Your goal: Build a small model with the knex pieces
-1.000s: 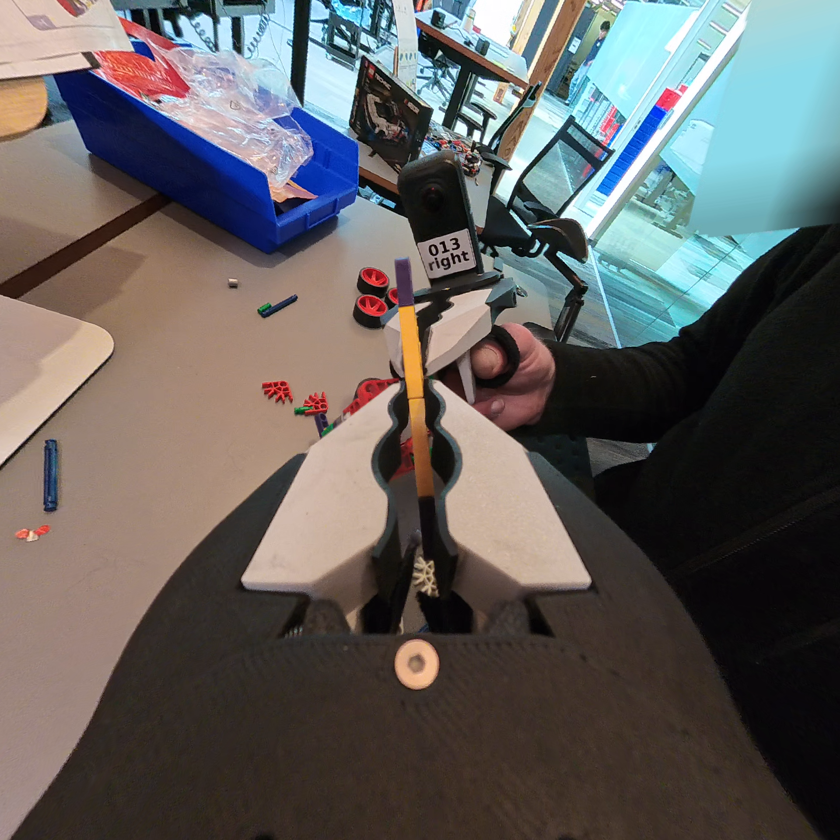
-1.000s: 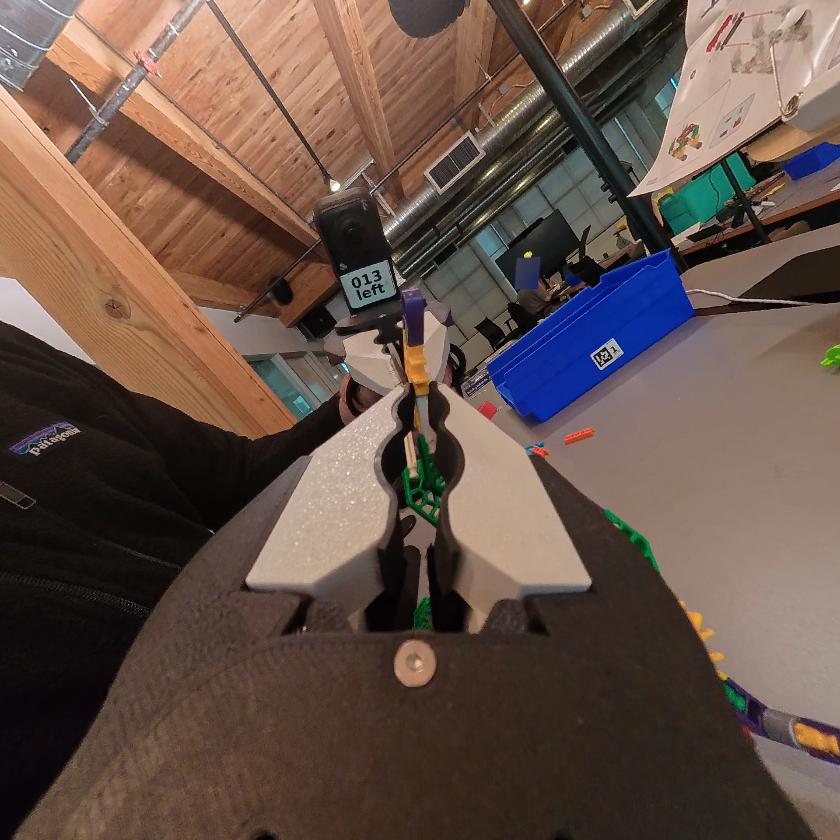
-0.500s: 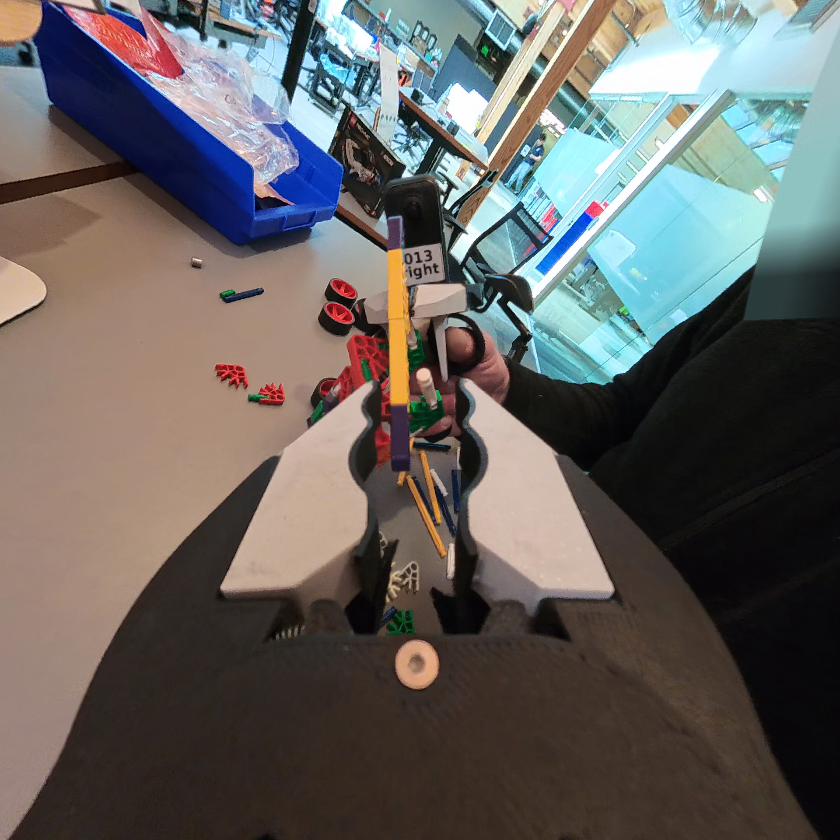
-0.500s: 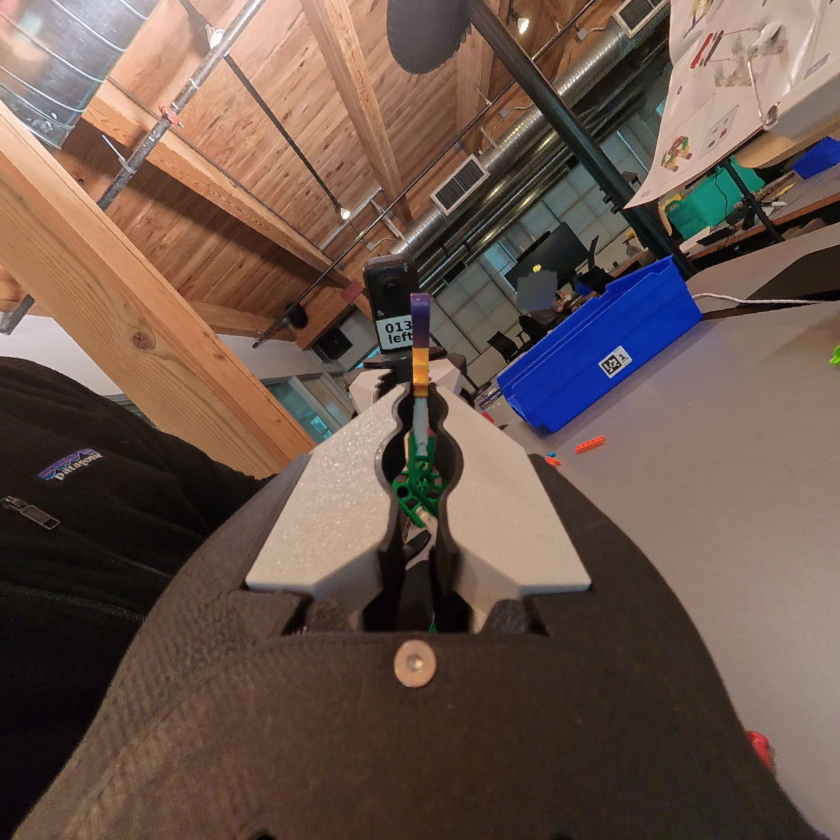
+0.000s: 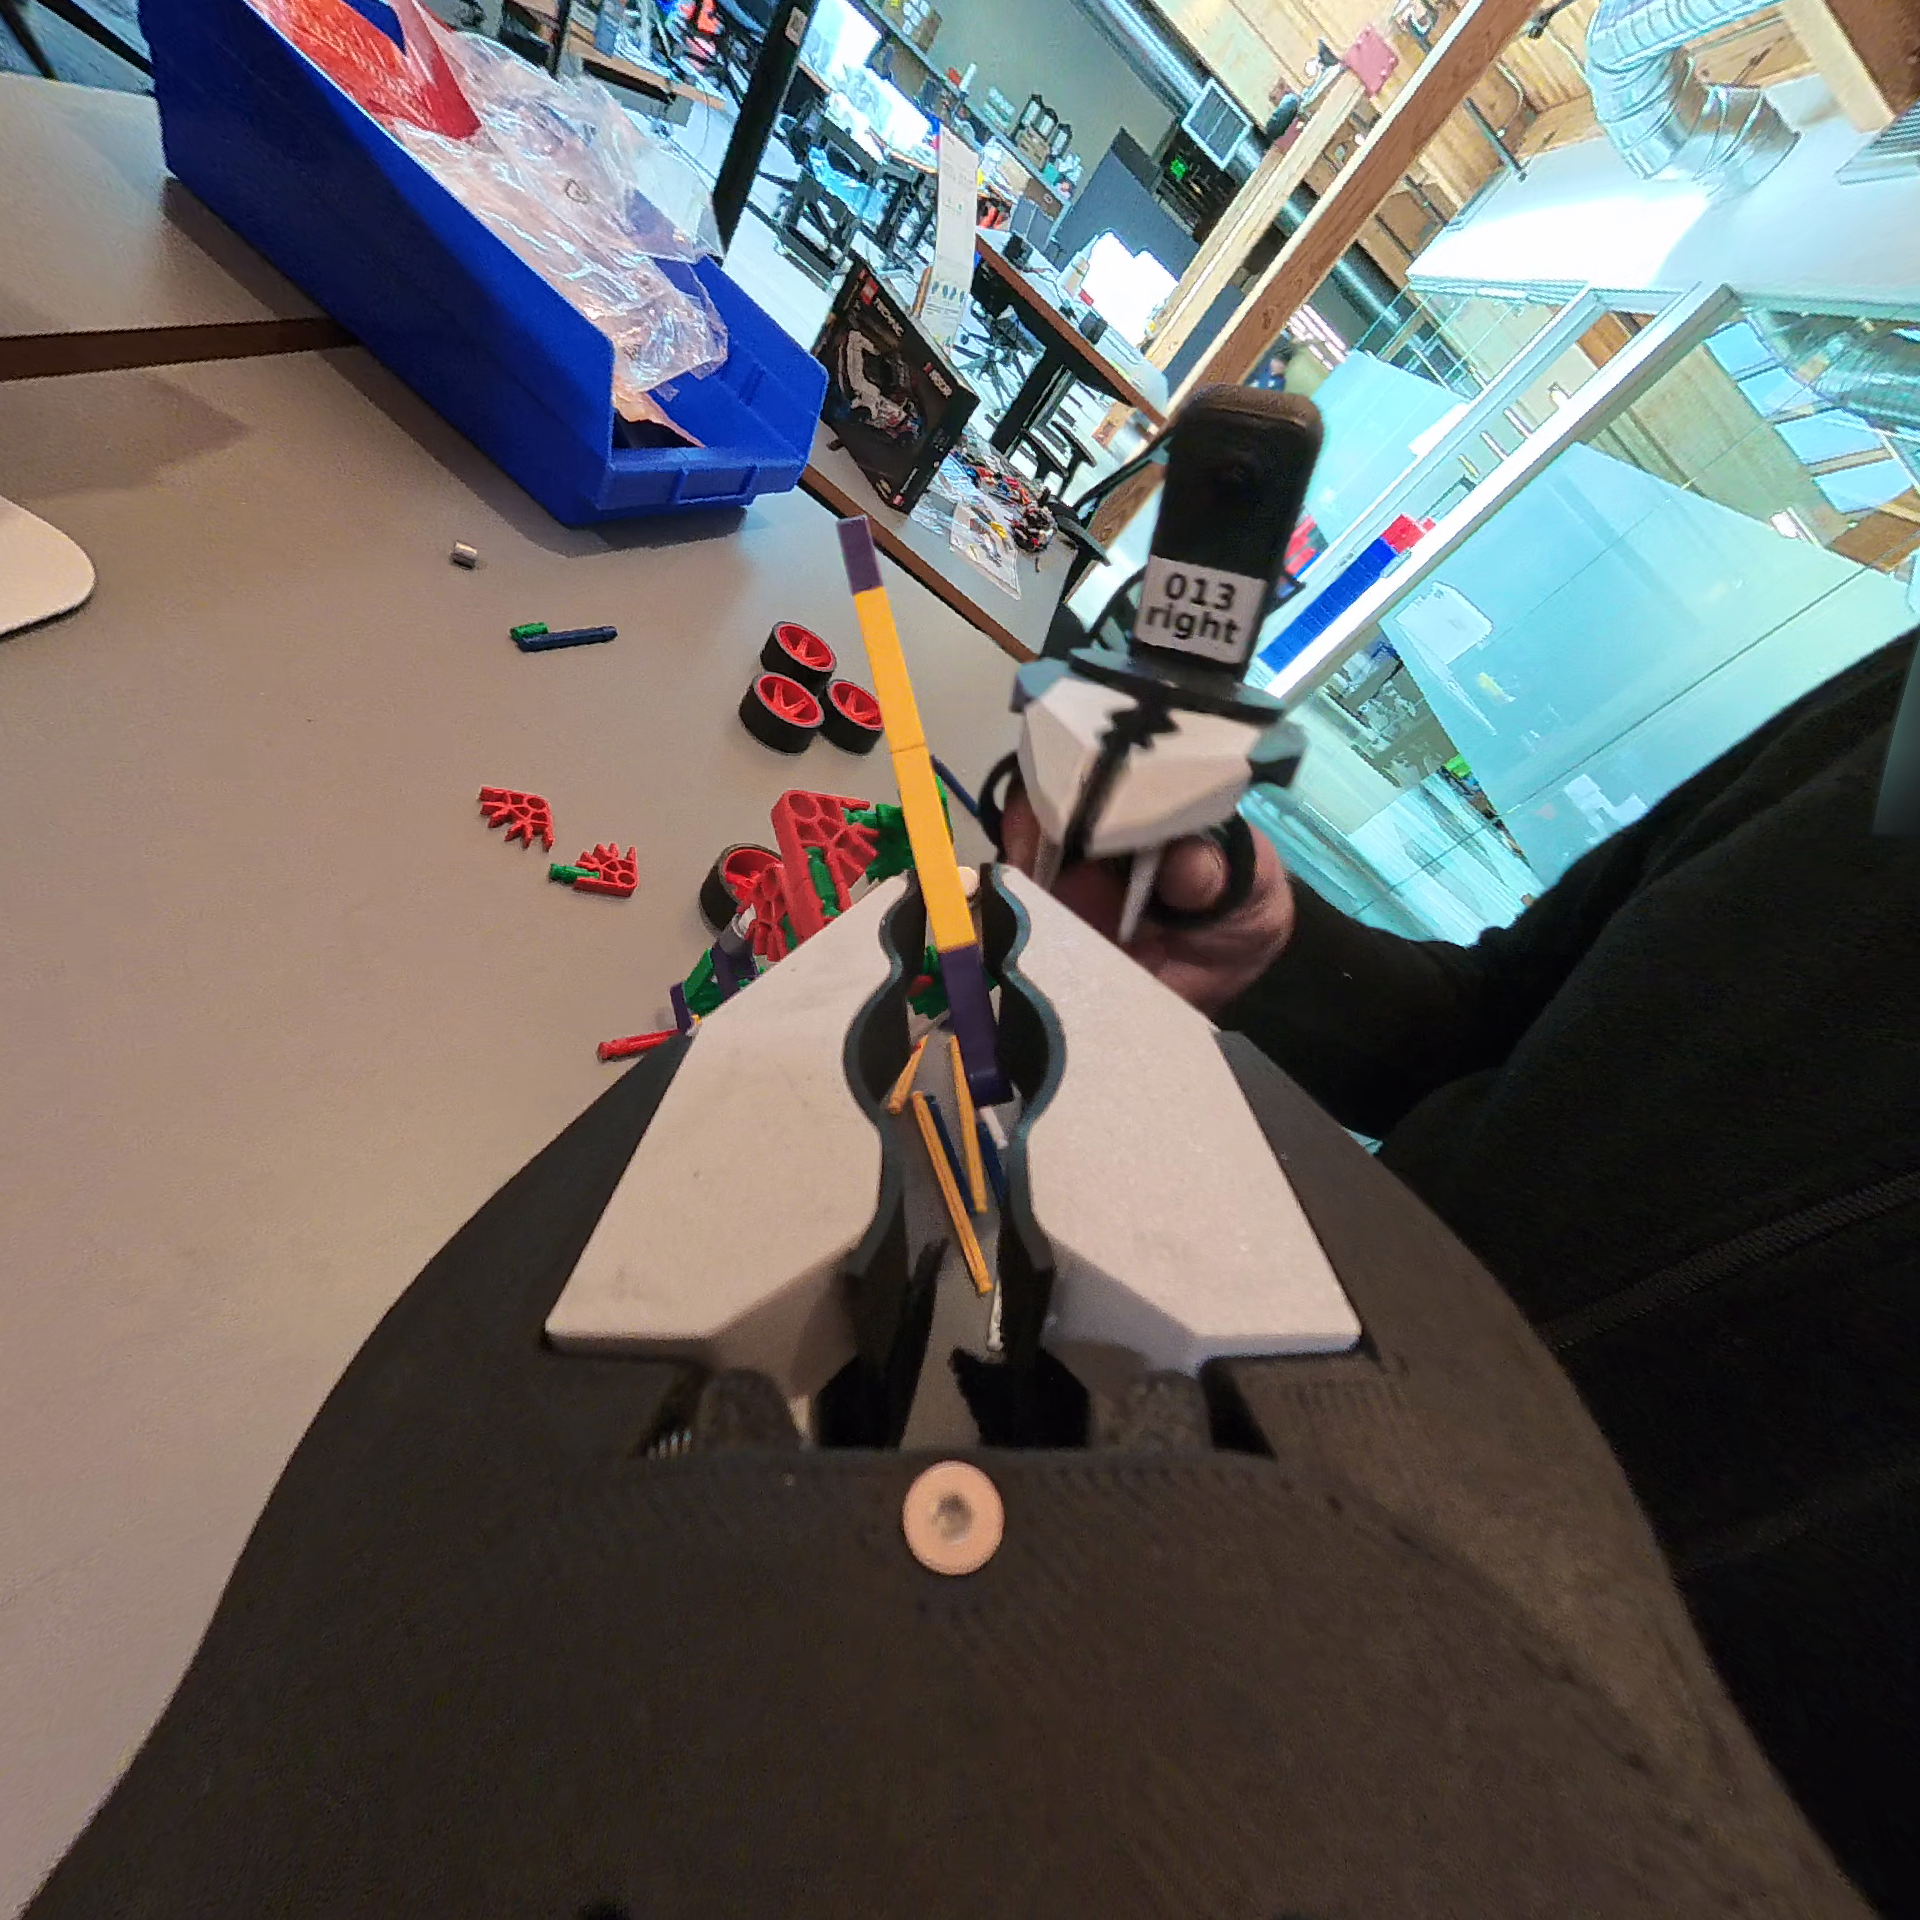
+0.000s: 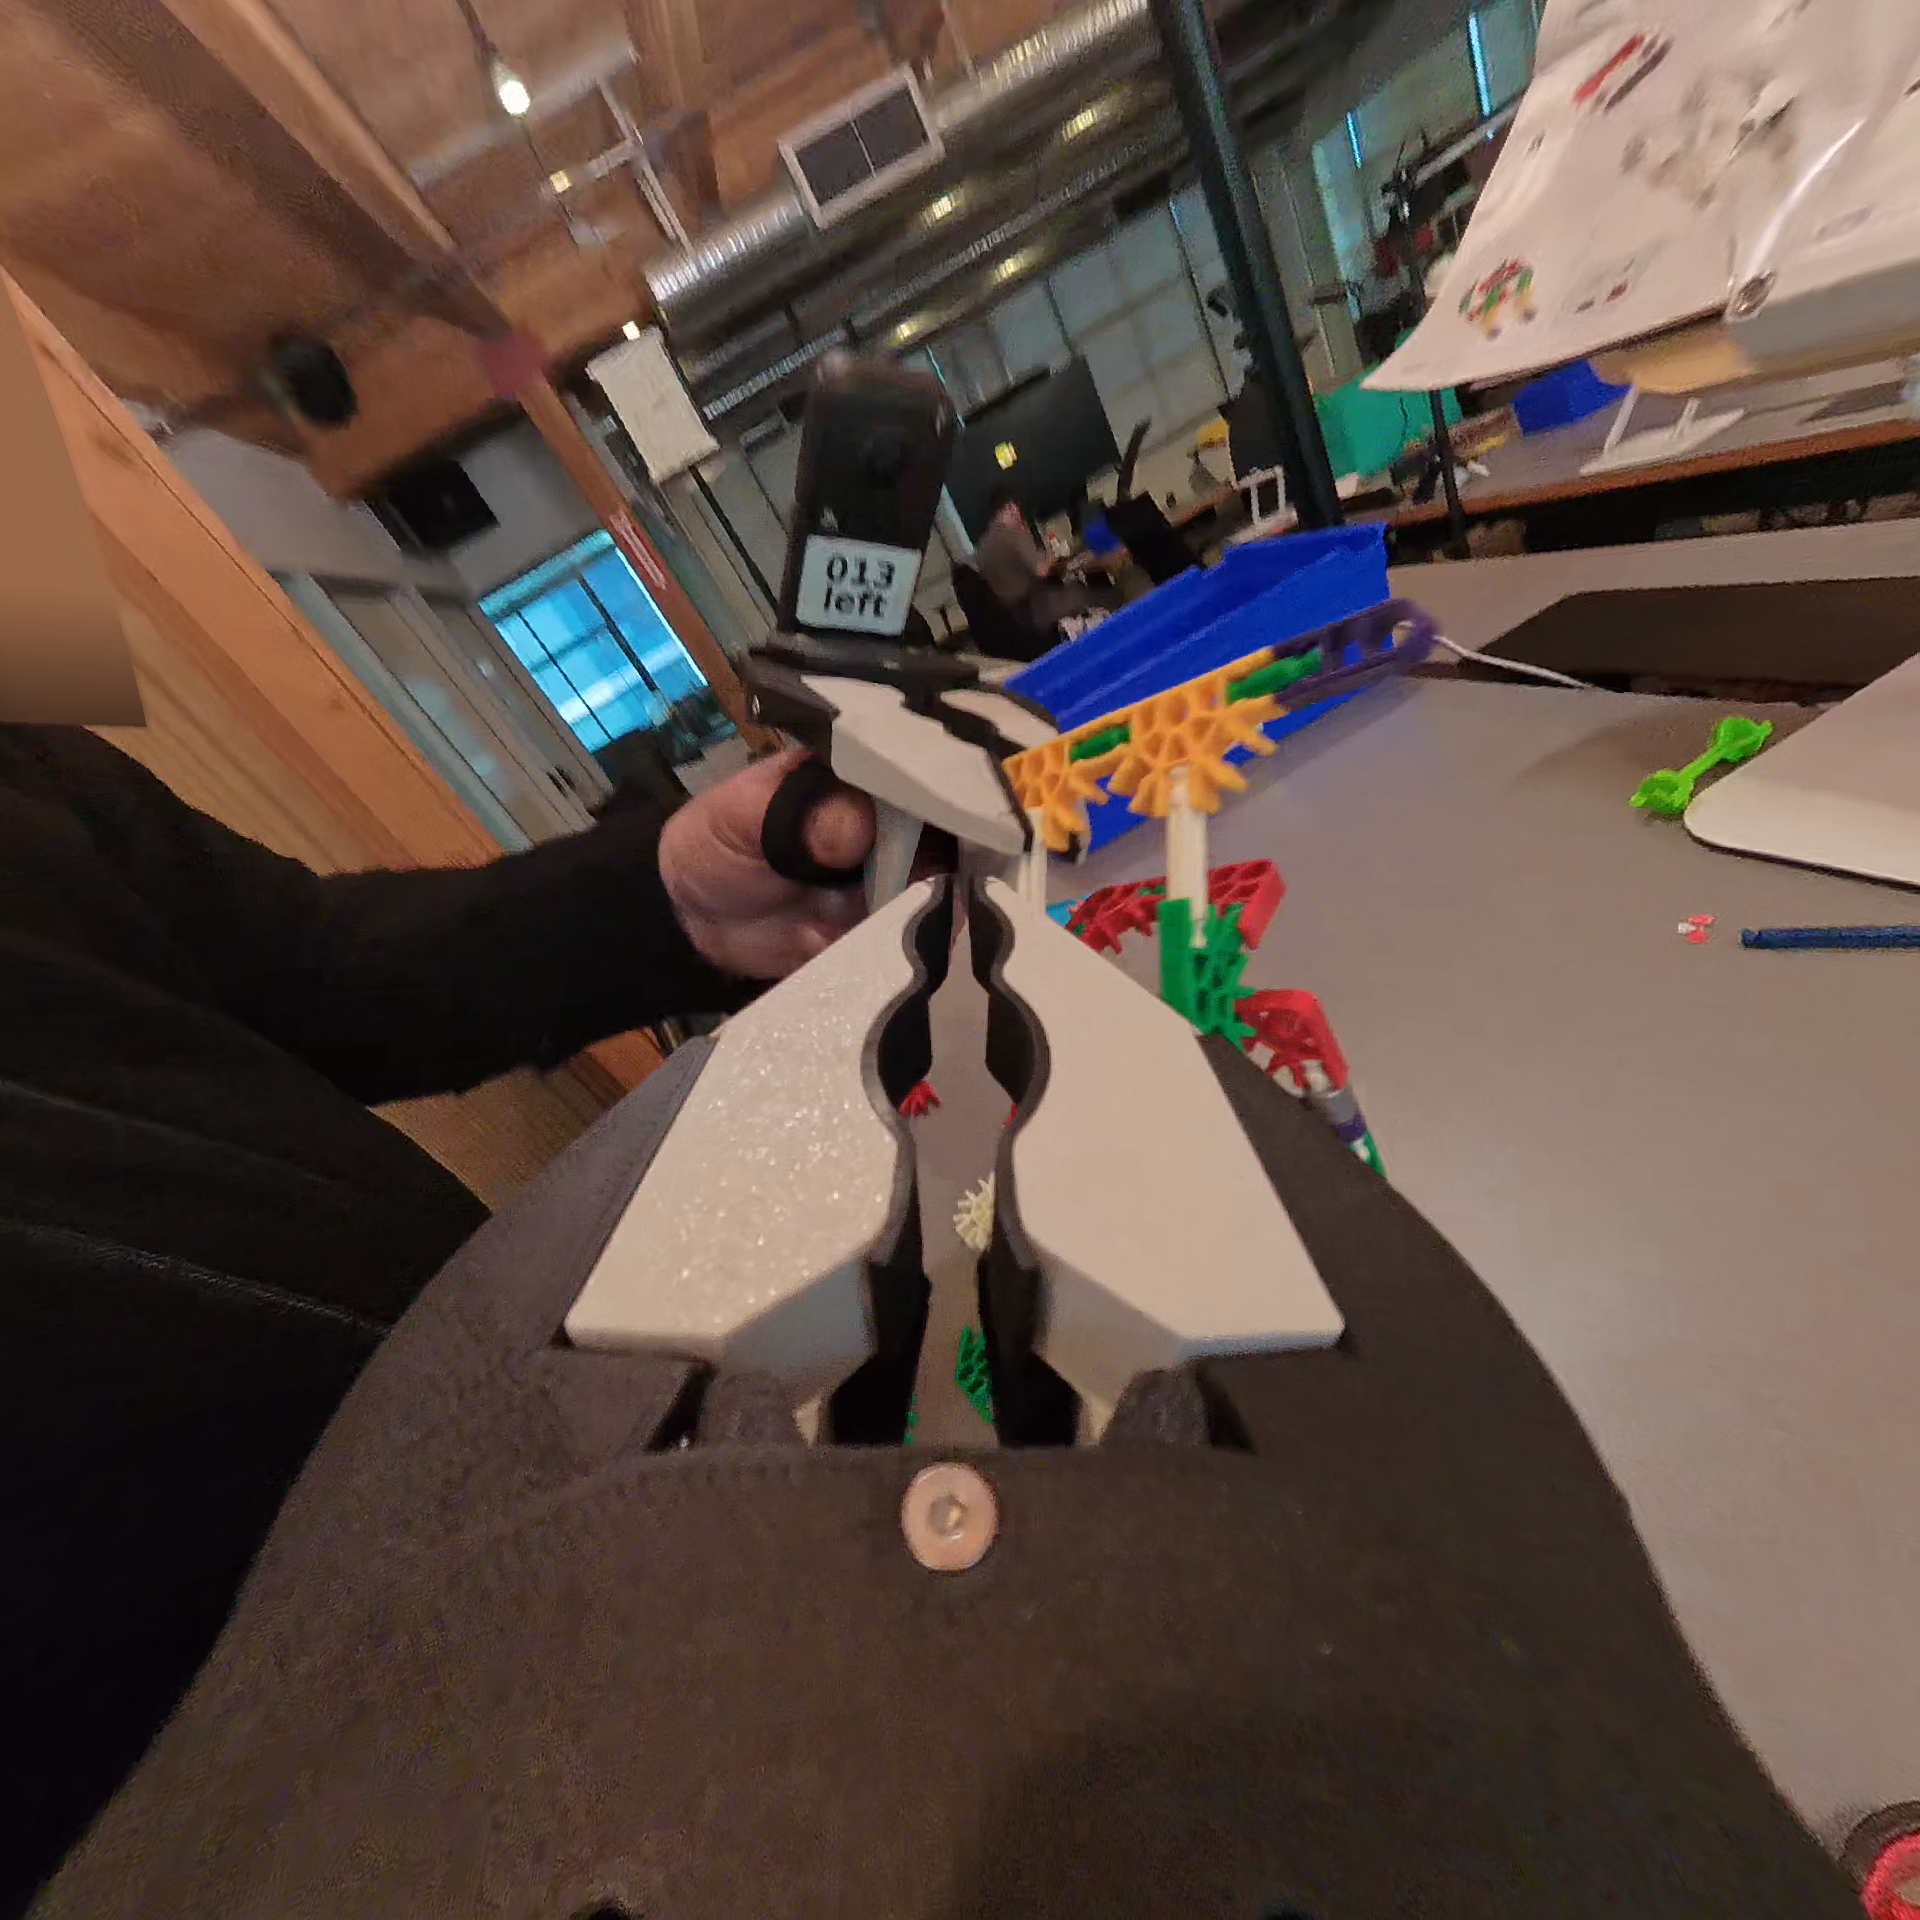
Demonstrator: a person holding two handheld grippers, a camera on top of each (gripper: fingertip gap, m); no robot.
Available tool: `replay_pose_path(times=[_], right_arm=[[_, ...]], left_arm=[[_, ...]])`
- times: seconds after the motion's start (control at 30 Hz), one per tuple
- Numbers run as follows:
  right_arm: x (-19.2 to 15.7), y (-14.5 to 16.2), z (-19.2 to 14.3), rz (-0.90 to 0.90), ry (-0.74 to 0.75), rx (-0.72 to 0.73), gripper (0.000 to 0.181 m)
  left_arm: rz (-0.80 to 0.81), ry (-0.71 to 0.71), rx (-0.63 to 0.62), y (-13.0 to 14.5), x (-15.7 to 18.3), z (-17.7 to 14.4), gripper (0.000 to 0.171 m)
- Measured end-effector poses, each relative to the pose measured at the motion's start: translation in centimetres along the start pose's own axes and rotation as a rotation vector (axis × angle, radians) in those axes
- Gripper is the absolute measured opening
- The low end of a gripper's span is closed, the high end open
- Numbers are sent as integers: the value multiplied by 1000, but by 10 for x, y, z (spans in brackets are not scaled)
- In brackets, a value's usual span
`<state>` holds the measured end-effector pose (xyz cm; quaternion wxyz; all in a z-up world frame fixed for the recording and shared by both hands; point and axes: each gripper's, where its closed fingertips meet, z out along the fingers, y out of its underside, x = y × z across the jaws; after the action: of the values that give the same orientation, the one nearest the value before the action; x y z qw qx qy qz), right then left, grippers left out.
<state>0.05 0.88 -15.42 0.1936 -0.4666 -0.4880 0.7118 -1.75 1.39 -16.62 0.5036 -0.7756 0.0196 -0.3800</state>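
My left gripper (image 5: 951,904) is shut on a long strip of yellow and purple connectors (image 5: 904,748), seen edge-on and leaning up to the left. In the right wrist view the left gripper (image 6: 1023,821) holds one end of that strip (image 6: 1174,727), which sticks out to the right with two white rods hanging from it. One rod meets a green connector on the red and green model (image 6: 1216,935) on the grey table. My right gripper (image 6: 964,899) is shut with nothing between its fingers. It shows in the left wrist view (image 5: 1086,821), held in a hand just right of the strip.
A blue bin (image 5: 468,312) with plastic wrap stands at the back left. Three red-hubbed wheels (image 5: 800,696), red connectors (image 5: 514,816) and a blue rod (image 5: 561,636) lie on the table (image 5: 260,1039). Loose rods (image 5: 951,1195) lie under my left gripper. A white board (image 6: 1818,810) lies at right. Both grippers' tips are close together, under 4 cm apart.
My left gripper, open half a second ago, has closed on the strip. My right gripper has let go of the rod piece and drawn off to the side. The strip now leans.
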Motion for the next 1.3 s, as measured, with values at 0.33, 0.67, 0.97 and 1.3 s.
replay_pose_path(times=[0.33,0.67,0.97,1.3], right_arm=[[6,10,11,-210,206,-59,0],[11,3,7,-216,240,-17,0],[18,12,4,-158,211,4,0],[10,12,7,-61,188,42,0]], left_arm=[[-17,-43,52,1,7,8,5],[35,-94,109,-6,6,15,5],[-34,-64,168,-5,3,17,6],[144,-150,184,-4,13,26,6]])
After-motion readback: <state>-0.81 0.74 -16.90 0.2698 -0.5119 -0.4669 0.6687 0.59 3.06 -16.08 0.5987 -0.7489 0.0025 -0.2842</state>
